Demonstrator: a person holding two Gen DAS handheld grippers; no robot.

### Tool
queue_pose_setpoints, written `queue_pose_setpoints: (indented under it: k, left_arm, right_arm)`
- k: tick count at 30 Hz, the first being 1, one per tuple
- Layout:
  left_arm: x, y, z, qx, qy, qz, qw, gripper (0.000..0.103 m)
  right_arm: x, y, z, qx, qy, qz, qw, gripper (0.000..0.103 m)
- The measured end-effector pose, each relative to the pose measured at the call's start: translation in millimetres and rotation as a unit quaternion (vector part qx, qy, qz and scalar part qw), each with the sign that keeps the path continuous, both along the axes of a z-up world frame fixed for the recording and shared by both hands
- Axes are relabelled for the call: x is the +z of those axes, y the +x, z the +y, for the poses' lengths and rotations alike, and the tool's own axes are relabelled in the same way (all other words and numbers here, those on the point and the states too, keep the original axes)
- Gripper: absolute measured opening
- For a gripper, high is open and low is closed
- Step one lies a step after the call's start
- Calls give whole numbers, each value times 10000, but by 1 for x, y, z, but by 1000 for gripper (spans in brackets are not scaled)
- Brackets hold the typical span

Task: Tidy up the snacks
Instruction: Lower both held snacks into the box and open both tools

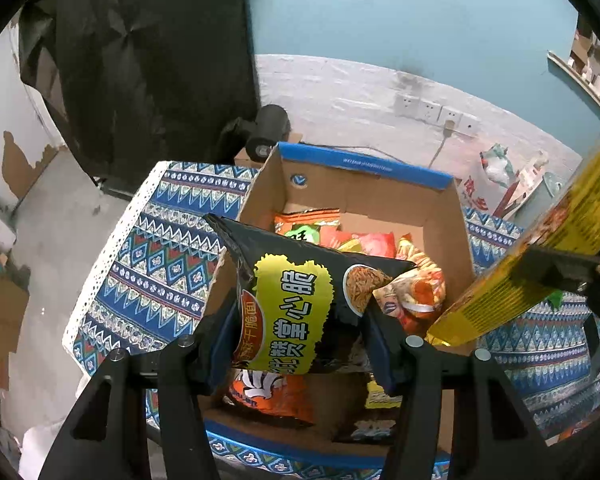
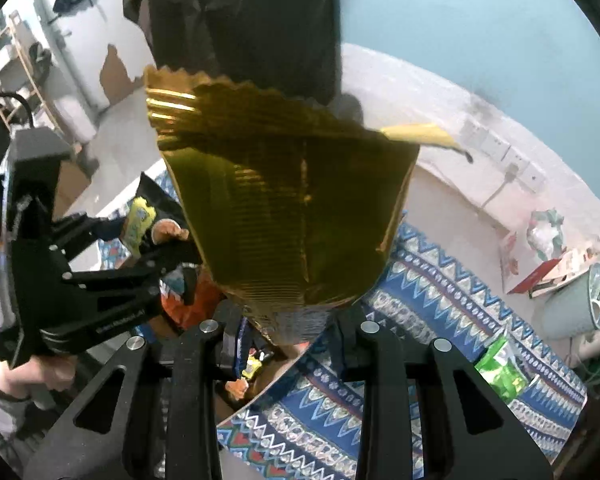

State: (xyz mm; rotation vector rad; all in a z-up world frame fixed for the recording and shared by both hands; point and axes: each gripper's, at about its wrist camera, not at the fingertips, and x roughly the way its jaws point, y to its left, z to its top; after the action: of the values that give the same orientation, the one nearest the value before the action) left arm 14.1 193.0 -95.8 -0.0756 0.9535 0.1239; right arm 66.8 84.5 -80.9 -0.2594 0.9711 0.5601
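My left gripper (image 1: 296, 344) is shut on a black snack bag with a yellow label (image 1: 296, 296) and holds it over the open cardboard box (image 1: 364, 192). The box holds several orange and red snack packs (image 1: 416, 284). My right gripper (image 2: 288, 332) is shut on a yellow-gold snack bag (image 2: 292, 208), held up beside the box's right edge; it shows at the right of the left wrist view (image 1: 540, 264). The left gripper (image 2: 112, 276) with its black bag shows at the left of the right wrist view.
The box stands on a table with a blue patterned cloth (image 1: 156, 264). A green snack pack (image 2: 500, 368) lies on the cloth to the right. A pale bin (image 2: 580, 300) and wall sockets (image 1: 436, 112) are behind. A black cloth (image 1: 148, 60) hangs at the back left.
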Motion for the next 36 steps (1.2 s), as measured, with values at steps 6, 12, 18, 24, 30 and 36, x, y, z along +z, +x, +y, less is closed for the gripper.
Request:
queue_pose_setpoints:
  k: [6,12,18,24,30,36]
  left_arm:
    - [-15,5,7,68,-30,197,9998,58]
    - [-27,12,20,241,-85,368,9990,59]
    - [-29,16,24,368,-110,442,9983,64]
    - [-22,16,19,311,60,329,9990,76]
    - [-18,16,15,309,-85,333,9989,76]
    - [-8,17,0,155,-79,189,9997,79]
  right_arm:
    - [-26,13,18,20,-107,439,9990,29]
    - [-45,24,34,-23,-210,646,9977,30]
    - [-58,39,43,-73,-129,740,9971,33]
    - [-59,52,47,-182,86,712,9973,50]
    - [-48,54,33,-351,176,514,9979,63]
    - [-41,52,12,-527,210,450,9974,67]
